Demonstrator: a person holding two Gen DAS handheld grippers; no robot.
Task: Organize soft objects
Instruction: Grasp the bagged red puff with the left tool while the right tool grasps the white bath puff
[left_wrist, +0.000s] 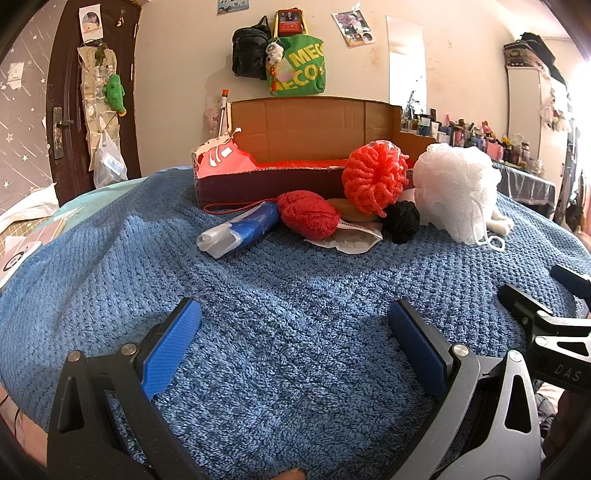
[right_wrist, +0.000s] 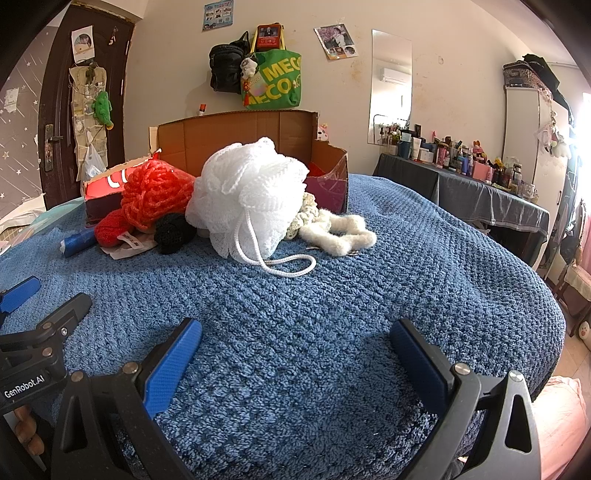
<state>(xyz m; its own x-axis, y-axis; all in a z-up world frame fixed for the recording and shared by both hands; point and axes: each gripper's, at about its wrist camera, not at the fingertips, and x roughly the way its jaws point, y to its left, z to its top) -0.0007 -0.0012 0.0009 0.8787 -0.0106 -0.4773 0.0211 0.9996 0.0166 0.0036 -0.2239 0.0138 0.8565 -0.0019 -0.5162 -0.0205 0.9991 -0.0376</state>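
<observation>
The tan object (left_wrist: 349, 210) lies mostly hidden behind the red yarn ball (left_wrist: 308, 218) and orange mesh pouf (left_wrist: 373, 179). The cardboard box (right_wrist: 240, 136) interior is screened by the white mesh pouf (right_wrist: 251, 195). The cream knitted piece (right_wrist: 308, 214) is partly covered. Bottles on the far table (right_wrist: 480, 192) are too small to identify.

Knobbly-textured blue woven blanket (left_wrist: 295, 295); white mesh bath pouf (right_wrist: 251, 192); orange-red looped yarn ball (left_wrist: 375, 177); black fuzzy ball (left_wrist: 402, 220); brown cardboard box (left_wrist: 314, 125).
</observation>
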